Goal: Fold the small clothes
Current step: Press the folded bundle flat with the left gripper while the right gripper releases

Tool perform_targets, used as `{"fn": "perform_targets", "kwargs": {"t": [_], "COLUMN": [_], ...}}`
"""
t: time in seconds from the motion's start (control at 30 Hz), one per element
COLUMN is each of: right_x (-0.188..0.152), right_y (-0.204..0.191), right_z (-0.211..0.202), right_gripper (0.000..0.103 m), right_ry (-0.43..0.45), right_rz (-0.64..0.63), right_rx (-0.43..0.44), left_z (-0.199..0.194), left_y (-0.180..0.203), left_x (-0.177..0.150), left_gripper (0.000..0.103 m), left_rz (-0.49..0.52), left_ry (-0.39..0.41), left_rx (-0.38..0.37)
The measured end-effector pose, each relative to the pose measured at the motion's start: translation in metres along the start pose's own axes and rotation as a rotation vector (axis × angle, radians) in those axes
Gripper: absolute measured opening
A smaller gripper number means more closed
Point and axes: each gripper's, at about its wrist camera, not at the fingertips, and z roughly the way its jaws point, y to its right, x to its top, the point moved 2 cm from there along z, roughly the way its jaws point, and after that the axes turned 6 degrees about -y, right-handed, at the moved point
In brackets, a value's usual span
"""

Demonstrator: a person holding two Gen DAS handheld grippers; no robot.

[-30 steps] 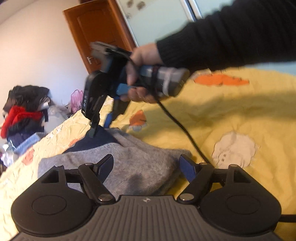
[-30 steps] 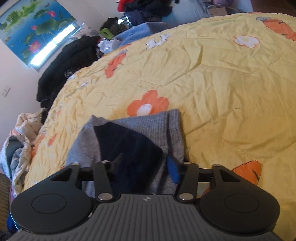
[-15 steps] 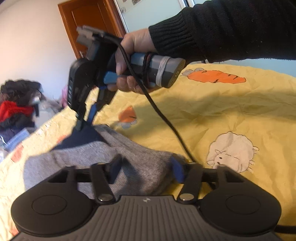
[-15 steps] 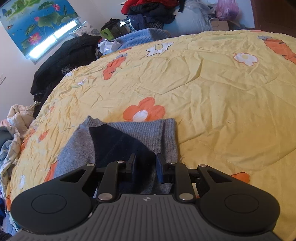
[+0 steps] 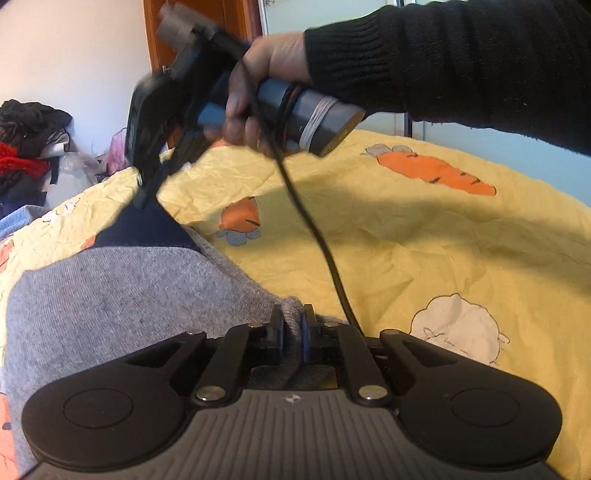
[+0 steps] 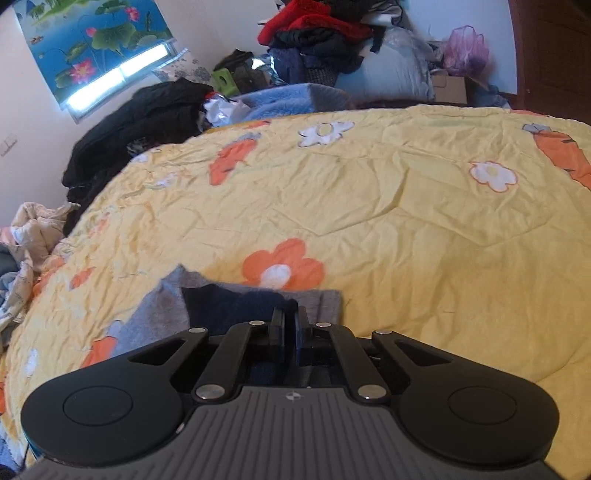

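A small grey knit garment with a navy part lies on the yellow bedspread. My left gripper is shut on the garment's near grey edge. My right gripper shows in the left wrist view, shut on the navy corner and lifting it off the bed. In the right wrist view the right gripper is shut on the navy part, with the grey garment below it.
The yellow bedspread has orange flower and carrot prints. Piles of clothes stand beyond the far edge and a dark heap lies at the left. A wooden door is behind. The right gripper's cable hangs over the bed.
Both grippers have closed on the garment. The right gripper has risen with the navy corner, pulling it up. The left gripper has moved in onto the grey edge.
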Motion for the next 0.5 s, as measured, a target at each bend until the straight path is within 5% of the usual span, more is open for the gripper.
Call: {"fn": "perform_targets", "kwargs": {"t": [0.1,0.2,0.27,0.3,0.33,0.43,0.5], "right_x": [-0.02,-0.028,-0.035,-0.039,-0.043,-0.062,-0.079], "right_y": [0.007,0.014,0.014,0.015,0.015,0.025,0.038], "right_z": [0.029,0.023,0.014,0.006,-0.004,-0.037,-0.048], "right_gripper": [0.012,0.014,0.024,0.041,0.061,0.069,0.07], "right_ry": [-0.065,-0.012,0.016,0.034,0.059,0.159,0.18], "right_rz": [0.0,0.088,0.11,0.123,0.138,0.214,0.293], "right_rx": [-0.047,0.004,0.013,0.014,0.023,0.125,0.189], "left_z": [-0.001,-0.014,-0.029,-0.04,-0.052,-0.088,-0.108], "left_y": [0.005,0.002,-0.005,-0.011,-0.02,-0.059,-0.097], "left_x": [-0.004,-0.005,-0.004,-0.003,-0.005,-0.013,-0.022], "left_gripper": [0.009,0.011,0.016,0.019,0.03,0.08,0.084], "left_rz": [0.034,0.022,0.005,-0.014,-0.04,-0.171,-0.322], "left_ry": [0.017,0.059,0.078,0.087,0.105,0.172,0.221], "left_rx": [0.029,0.042,0.019,-0.005,-0.023,0.023,0.045]}}
